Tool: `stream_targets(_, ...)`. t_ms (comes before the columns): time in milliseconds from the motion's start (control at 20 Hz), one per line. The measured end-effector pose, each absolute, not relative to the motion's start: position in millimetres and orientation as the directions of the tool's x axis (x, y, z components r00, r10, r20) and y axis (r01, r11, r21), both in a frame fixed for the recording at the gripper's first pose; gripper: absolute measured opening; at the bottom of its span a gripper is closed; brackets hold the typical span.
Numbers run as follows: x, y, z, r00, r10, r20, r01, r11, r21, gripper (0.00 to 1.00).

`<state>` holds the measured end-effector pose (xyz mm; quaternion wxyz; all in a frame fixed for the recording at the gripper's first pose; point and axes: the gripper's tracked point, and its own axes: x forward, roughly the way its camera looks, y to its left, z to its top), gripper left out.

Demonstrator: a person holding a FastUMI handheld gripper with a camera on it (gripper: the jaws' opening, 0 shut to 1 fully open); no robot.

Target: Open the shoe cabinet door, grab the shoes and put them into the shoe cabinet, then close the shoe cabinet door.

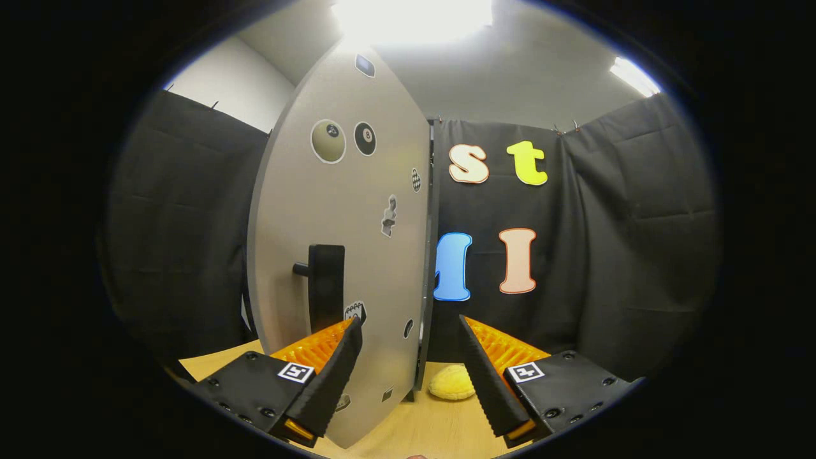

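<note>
One big grey cabinet door (338, 255) dominates the scene, swung out so that its free edge points toward the gripper (411, 347) and runs down between the two fingers, nearer the left one. Stickers are scattered over its face, and a dark handle (326, 287) stands out from it low down, just ahead of the left fingertip. The door stands on a pale wooden table (433, 427), with black cloth hung behind it as the booth wall. Smaller, and low on the table just beyond the door's free edge, lies a yellowish soft shoe (451, 382), partly hidden by the right finger, so its full shape cannot be told. The fingers are spread wide and grasp nothing; the door edge passes between them without either finger clearly pressing on it. By my judgement the door is open and the shoe is the next thing to fetch. The risk is the door itself: it sits so close to the left finger that reaching for the shoe could knock it and swing it shut, or further round onto the shoe. A soft shoe may also buckle or slip if pinched at its rim rather than across its body.
</note>
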<state>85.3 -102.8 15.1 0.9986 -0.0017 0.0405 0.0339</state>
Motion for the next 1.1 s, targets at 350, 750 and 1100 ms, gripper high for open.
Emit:
stream_targets(350,97.7,-50.4,17.4,0.997,0.011,-0.076,-0.013,1.0,-0.028,0.95)
stream_targets(750,126.1,11.6,23.1,0.995,0.055,-0.079,-0.056,0.998,-0.008,0.98)
stream_targets(1100,140.5,34.4,24.1,0.99,0.113,-0.083,-0.112,0.994,0.018,0.98)
